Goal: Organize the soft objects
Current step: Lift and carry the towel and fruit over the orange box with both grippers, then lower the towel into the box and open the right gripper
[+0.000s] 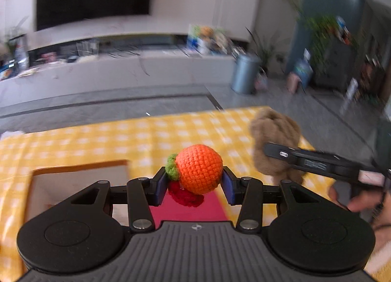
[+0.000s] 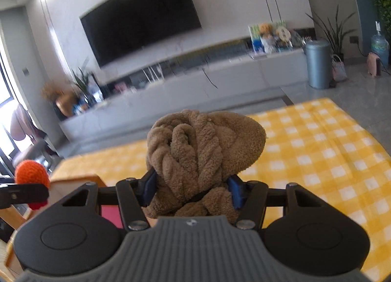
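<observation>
A crocheted orange fruit [image 1: 199, 172] with a green leaf sits squeezed between the blue pads of my left gripper [image 1: 195, 188], lifted above the table. Just below it lies a red crocheted piece [image 1: 187, 197] on the red floor of an open box [image 1: 80, 167]. My right gripper [image 2: 193, 189] is shut on a brown fleecy plush [image 2: 202, 150] of twisted rolls, also held off the table. In the left wrist view the brown plush [image 1: 273, 135] hangs at the right in the right gripper [image 1: 268, 147]. The right wrist view shows the orange fruit [image 2: 31, 172] at its left edge.
A yellow-and-white checked cloth [image 2: 317, 160] covers the table. The box [image 2: 73, 182] stands at the table's near left. A person's hand [image 1: 354, 199] holds the right gripper's handle. Beyond the table lie grey floor, a low TV bench, a grey bin [image 2: 317, 64] and plants.
</observation>
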`<state>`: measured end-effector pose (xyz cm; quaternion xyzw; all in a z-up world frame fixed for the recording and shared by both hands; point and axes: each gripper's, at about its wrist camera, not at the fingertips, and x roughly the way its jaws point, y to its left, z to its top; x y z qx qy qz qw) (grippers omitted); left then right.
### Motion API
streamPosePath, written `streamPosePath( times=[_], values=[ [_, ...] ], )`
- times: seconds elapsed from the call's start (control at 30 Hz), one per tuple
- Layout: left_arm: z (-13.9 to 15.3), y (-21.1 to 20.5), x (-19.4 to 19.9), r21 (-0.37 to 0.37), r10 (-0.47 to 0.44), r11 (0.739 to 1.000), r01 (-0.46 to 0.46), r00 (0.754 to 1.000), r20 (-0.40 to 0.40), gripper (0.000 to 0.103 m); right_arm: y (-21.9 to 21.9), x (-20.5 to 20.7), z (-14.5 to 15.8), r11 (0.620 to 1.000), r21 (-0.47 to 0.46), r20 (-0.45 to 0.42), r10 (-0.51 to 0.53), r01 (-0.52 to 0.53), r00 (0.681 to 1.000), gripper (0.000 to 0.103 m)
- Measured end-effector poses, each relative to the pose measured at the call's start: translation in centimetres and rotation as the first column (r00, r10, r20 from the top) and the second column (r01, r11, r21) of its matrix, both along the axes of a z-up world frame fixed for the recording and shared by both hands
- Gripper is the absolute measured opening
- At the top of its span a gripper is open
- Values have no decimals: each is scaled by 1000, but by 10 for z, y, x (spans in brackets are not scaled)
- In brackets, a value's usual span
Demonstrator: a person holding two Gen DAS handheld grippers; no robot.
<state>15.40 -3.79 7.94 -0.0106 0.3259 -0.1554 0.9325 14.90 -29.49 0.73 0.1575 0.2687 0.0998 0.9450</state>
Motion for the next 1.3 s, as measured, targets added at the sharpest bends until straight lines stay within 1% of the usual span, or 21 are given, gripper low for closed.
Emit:
streamPosePath(
  times=[0.07,0.1,0.23,0.37,0.43,0.47,0.57,0.63,0.7,0.73,0.77,0.83,0.93,0.97,1.03,1.07,1.1,1.13,1.2,1.27,1.3],
  values=[
    [6,31,-6,-46,83,996,-82,996,30,52,17,-8,14,999,29,33,29,-30,999,58],
    [7,46,-7,-73,136,988,-133,990,38,52,28,-12,19,998,38,47,45,-46,998,58],
    [0,103,-17,-159,284,947,-277,958,23,52,78,-28,44,992,30,92,122,-126,988,58],
    [-15,143,-22,-240,336,913,-330,942,-14,52,128,-43,61,970,32,113,235,-240,965,58],
    [-25,157,-19,-250,353,902,-351,935,-41,52,151,-42,62,959,41,86,277,-281,957,58],
    [-30,162,-19,-245,362,899,-364,931,-53,52,164,-40,60,956,31,63,288,-290,956,58],
    [-41,171,-14,-219,383,895,-388,921,-65,52,203,-30,47,955,-61,-13,289,-289,957,58],
    [-47,177,-17,-216,375,899,-381,924,-72,52,225,-19,35,951,-111,-58,284,-289,957,58],
    [-51,182,-17,-225,368,898,-378,926,-86,52,244,-11,25,942,-129,-95,300,-310,949,58],
    [-54,187,-19,-236,371,893,-383,924,-94,52,254,-7,19,937,-143,-120,302,-318,946,58],
    [-56,191,-21,-246,376,887,-390,921,-105,52,264,-1,13,932,-175,-148,293,-317,944,58],
    [-56,195,-25,-254,371,887,-385,923,-106,52,283,10,1,920,-277,-191,232,-278,954,58],
    [-51,198,-30,-247,370,893,-378,926,-78,52,309,23,-18,877,-411,-226,167,-249,960,58],
    [-50,200,-31,-245,385,887,-390,920,-70,52,319,26,-26,847,-471,-234,149,-246,961,58],
    [-48,203,-32,-237,415,877,-417,908,-63,52,339,30,-44,774,-577,-254,132,-260,958,59],
    [-48,206,-32,-237,423,873,-426,904,-63,52,346,32,-52,752,-608,-257,118,-255,959,59],
    [-48,208,-32,-239,431,869,-434,900,-68,52,348,33,-56,744,-619,-259,109,-251,960,59],
    [-50,212,-30,-245,436,864,-440,897,-75,52,345,34,-58,757,-602,-273,106,-256,956,59],
    [-52,219,-29,-265,440,853,-449,893,-95,52,343,41,-58,809,-519,-324,114,-277,939,58],
    [-54,224,-29,-281,446,844,-458,889,-109,52,341,49,-62,879,-356,-402,161,-316,902,59],
    [-54,226,-29,-283,450,841,-462,886,-111,52,339,54,-64,900,-316,-406,159,-301,900,59]
  ],
)
